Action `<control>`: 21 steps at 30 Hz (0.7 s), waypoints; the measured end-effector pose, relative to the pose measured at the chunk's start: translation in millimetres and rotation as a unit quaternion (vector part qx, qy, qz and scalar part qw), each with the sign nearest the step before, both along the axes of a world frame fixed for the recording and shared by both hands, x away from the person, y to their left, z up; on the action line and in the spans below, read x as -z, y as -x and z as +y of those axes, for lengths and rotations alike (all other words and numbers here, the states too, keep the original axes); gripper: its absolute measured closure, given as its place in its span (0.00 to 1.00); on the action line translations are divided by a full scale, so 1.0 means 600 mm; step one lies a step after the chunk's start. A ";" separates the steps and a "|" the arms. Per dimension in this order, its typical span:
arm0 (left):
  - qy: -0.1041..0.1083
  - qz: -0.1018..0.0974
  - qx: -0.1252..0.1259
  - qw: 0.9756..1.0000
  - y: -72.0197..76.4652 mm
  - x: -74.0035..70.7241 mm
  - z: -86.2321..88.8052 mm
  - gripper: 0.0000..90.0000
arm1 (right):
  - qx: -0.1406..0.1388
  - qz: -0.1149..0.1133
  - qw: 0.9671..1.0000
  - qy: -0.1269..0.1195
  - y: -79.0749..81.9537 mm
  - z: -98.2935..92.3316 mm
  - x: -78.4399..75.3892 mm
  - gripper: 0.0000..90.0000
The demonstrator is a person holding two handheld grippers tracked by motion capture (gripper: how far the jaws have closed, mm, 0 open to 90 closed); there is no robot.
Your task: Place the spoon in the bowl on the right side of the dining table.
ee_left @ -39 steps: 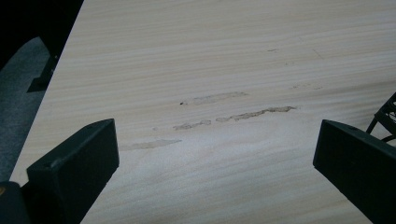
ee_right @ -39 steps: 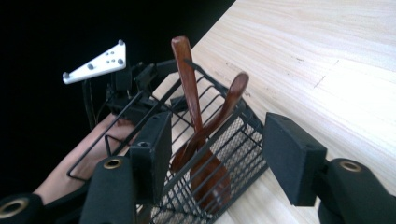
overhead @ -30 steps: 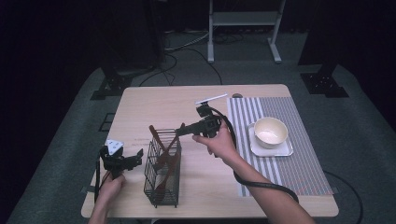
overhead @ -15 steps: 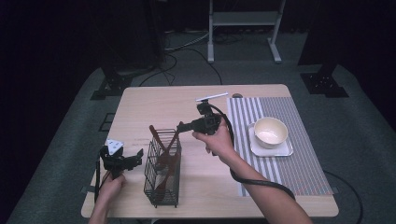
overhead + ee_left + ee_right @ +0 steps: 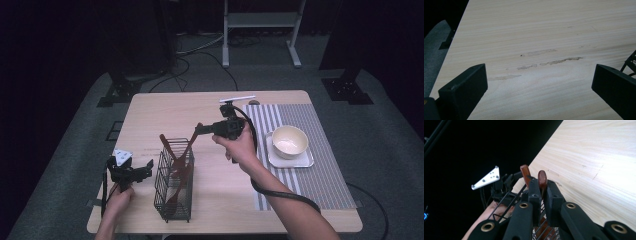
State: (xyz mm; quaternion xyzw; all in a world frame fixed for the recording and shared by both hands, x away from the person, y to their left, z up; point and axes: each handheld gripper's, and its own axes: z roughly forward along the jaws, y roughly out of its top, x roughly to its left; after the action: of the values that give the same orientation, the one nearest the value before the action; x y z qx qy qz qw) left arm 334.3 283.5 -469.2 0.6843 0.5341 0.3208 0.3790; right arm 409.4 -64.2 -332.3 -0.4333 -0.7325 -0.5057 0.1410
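High view first: the right hand-held gripper [image 5: 200, 129] sits above the wire basket [image 5: 173, 200] at the front-left of the counter [image 5: 160, 107], and its jaws have just been closing on the top of a wooden utensil handle [image 5: 191, 142] that leans out of the basket. A second wooden utensil [image 5: 167, 145] stands in there too, crossing the first. Off to the left, the left hand-held gripper [image 5: 146, 167] rests low, just beside the basket, not touching anything I can make out. A bowl [image 5: 289, 141] on a small tray [image 5: 303, 161] sits on the striped placemat [image 5: 320, 175], well apart from all this.

Left gripper view: jaws wide open with bare counter [image 5: 544, 37] between them, and a bit of basket wire [image 5: 630, 61] at the right edge.

Right gripper view: the pads are clamped on one reddish-brown handle tip [image 5: 542, 180], with the other handle [image 5: 525, 173] just beside the left jaw, outside the grip.

My take on handling: these look like stiff, light wooden pieces, polished, so a bit slick. The grip near the handle end seems fine for a straight lift out, though the long end could swing and snag the wire or drag its neighbour along.
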 end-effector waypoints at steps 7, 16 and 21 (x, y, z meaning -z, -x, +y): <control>0.000 0.001 0.001 1.000 0.000 0.000 0.000 0.00 | 0.016 0.002 1.000 -0.018 -0.001 -0.018 -0.011 0.93; -0.001 0.001 0.001 1.000 0.000 0.000 0.000 0.00 | 0.034 -0.002 0.998 -0.047 0.001 -0.058 -0.032 0.93; 0.000 0.001 0.001 1.000 0.000 0.000 0.000 0.00 | 0.046 -0.007 0.997 -0.061 0.005 -0.088 -0.049 0.93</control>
State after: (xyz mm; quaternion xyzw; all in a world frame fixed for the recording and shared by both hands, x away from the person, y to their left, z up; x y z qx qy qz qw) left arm 334.2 283.6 -469.1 0.6851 0.5336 0.3202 0.3787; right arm 406.2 -117.1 -303.0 -0.4533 -0.6810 -0.5581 0.1387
